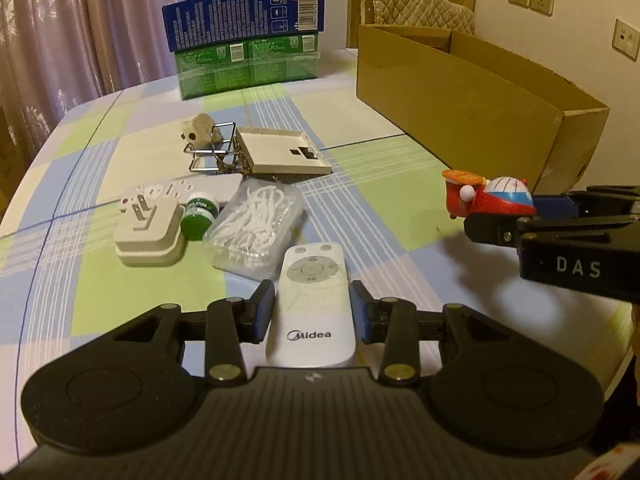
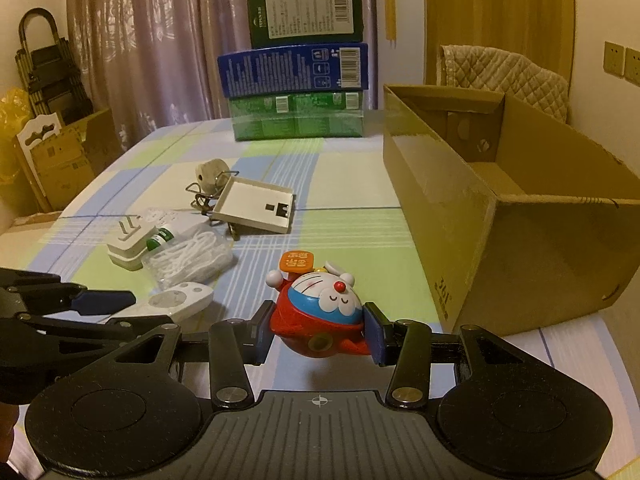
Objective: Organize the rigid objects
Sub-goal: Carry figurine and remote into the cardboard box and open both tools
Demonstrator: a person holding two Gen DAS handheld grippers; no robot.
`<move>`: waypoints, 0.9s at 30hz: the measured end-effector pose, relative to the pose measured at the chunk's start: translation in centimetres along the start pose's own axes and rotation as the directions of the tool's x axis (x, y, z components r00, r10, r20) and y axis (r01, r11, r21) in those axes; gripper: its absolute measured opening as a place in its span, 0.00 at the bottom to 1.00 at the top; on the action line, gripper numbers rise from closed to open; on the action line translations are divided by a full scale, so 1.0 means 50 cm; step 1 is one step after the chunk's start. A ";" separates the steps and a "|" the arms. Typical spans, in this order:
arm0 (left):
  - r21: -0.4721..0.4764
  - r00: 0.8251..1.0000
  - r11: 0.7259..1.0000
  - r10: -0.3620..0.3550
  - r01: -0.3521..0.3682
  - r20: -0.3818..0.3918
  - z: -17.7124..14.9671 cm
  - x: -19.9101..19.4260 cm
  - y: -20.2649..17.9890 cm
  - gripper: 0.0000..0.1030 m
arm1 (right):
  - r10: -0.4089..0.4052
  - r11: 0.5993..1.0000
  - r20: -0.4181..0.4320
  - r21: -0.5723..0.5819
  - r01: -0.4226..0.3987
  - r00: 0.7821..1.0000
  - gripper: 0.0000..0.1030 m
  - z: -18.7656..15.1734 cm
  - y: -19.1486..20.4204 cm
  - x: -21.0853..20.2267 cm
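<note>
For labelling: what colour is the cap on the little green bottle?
White cap, best seen in the left wrist view.

White remote [image 1: 311, 304] between jaws, toy [image 1: 492, 197] right

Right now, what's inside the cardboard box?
The cardboard box shows bare brown walls and floor at its far end, with nothing lying there. Its near wall hides the closer floor, so that part can't be checked. The toy is outside it, between the right gripper fingers.
</note>
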State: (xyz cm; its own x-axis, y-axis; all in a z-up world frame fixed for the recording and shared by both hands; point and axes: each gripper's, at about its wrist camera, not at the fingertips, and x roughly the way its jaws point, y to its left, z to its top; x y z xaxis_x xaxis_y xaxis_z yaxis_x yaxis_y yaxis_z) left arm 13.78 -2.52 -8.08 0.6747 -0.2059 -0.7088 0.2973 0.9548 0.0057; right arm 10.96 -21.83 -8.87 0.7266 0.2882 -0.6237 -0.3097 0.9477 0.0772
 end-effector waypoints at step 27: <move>0.099 0.961 0.982 -0.178 0.160 0.210 0.280 -0.018 -0.235 0.34 | -0.158 0.985 0.116 0.086 0.148 0.981 0.42 0.204 -0.287 -0.120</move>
State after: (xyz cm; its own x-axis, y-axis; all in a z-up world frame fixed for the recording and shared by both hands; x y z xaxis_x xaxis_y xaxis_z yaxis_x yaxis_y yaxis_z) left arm 19.12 -16.55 2.37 0.7374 -0.4127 -0.5347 0.4671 0.8834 -0.0377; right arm 17.27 -35.74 1.71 0.8326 0.1491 -0.5334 -0.1449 0.9882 0.0502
